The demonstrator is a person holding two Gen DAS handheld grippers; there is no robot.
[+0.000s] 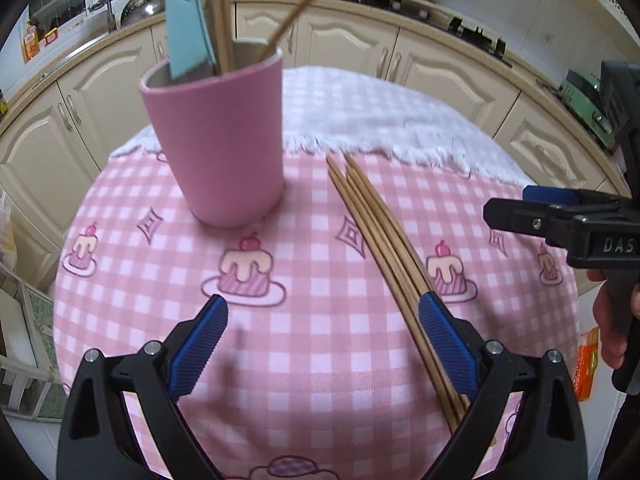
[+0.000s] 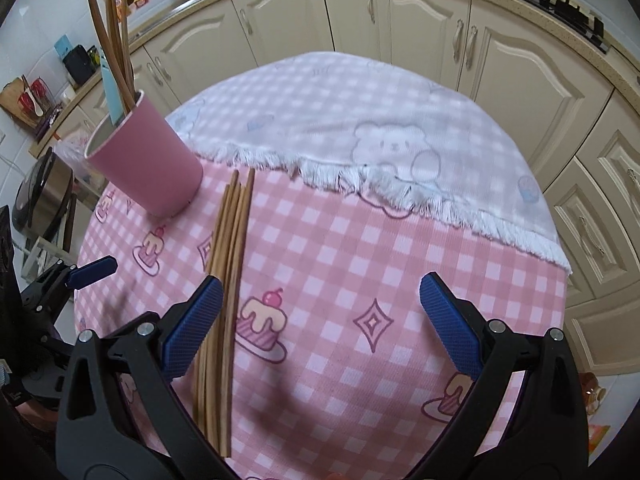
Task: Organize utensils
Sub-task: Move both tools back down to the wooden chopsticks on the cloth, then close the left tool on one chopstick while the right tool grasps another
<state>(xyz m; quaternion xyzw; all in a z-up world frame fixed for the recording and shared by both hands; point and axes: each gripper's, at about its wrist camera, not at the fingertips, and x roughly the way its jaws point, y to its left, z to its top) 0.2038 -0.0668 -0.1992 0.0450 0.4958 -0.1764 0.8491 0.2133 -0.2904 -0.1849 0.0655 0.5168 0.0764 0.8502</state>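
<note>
Left wrist view first: your pink cup stands at the far left of the checked cloth, holding a teal spatula and a few upright chopsticks. Your left gripper is spread wide with nothing in it, and the loose chopstick bundle lies on the cloth against the inner face of its right finger (touching or just beside; hard to tell). Further right, your right gripper is likewise wide and empty, the bundle beside its left finger.
</note>
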